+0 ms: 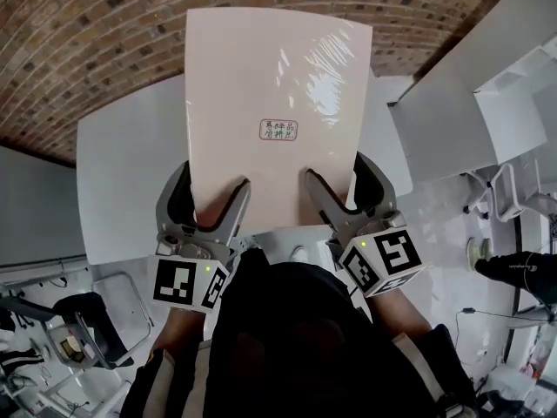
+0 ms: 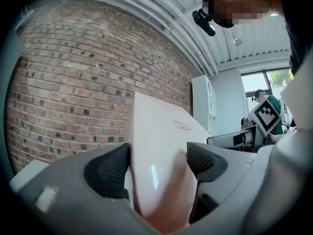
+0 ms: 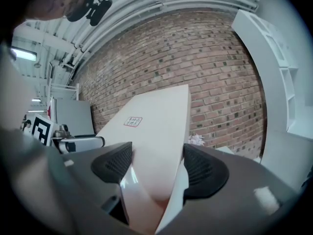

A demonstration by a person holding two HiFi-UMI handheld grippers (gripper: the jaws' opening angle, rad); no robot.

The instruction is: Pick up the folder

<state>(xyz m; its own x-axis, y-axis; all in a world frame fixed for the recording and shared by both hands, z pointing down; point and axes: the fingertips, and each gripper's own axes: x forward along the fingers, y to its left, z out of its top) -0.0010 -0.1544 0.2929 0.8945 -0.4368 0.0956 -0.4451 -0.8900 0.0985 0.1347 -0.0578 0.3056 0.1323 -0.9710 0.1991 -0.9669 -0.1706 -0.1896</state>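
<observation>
Left gripper: the jaws are clamped on the near left corner of the folder. In the left gripper view the sheet runs between the two black pads, and the left pad presses against its face. The marker cube sits below the jaws.

Folder: pale pink and glossy, with a small printed label near its centre. It is held by its near edge only, and the rest reaches away from the person. In the head view it lies over the white table, with its far edge against the brick wall. Both gripper views show it tilted up in front of the brickwork.

Right gripper: the jaws are closed on the near right corner. In the right gripper view the folder passes between the pads. There its two leaves part slightly at the near edge.

Far right: white shelving stands beside the wall.
</observation>
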